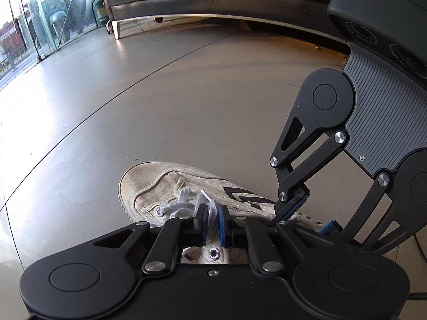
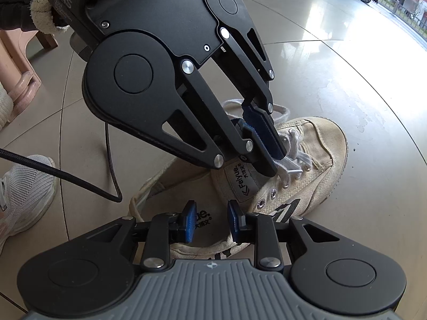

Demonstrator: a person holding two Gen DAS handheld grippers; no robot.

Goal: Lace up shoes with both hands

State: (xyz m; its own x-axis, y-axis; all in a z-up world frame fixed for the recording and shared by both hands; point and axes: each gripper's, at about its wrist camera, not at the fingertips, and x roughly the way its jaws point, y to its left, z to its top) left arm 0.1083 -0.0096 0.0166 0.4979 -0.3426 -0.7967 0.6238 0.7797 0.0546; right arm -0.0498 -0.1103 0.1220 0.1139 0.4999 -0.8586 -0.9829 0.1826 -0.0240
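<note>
Left gripper pinched shut on the white lace over the canvas shoe on the floor, and it could slip out if tugged sharply, while just right the right gripper hovers part-open, empty, above the shoe's opening.
</note>
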